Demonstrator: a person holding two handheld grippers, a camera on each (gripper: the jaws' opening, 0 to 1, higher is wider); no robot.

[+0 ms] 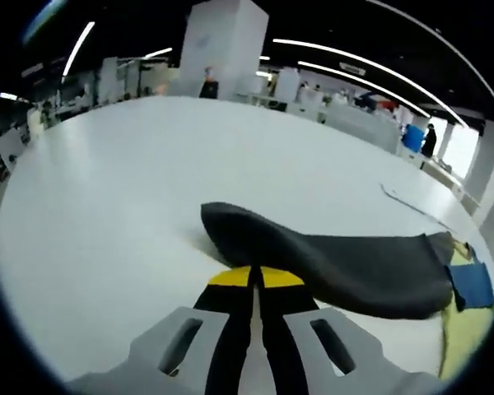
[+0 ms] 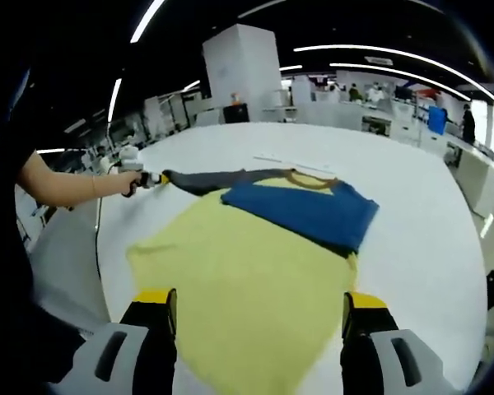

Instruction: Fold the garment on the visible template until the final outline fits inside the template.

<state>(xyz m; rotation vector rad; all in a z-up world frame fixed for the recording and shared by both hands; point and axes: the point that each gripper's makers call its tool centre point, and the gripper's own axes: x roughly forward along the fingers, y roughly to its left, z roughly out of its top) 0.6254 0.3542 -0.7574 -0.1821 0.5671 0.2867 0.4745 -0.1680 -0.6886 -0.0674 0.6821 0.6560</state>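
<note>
Left gripper (image 1: 253,284) fingers pinch dark sleeve (image 1: 346,267) — right gripper (image 2: 259,317) fingers spread over garment (image 2: 247,271).

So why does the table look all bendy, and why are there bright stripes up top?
Left gripper view: the fisheye lens bends the white table into a dome, and the dark sleeve casts a soft shadow. Right gripper view: the stripes are curved ceiling lights, and the shirt looks sharp, the far room hazy.
</note>
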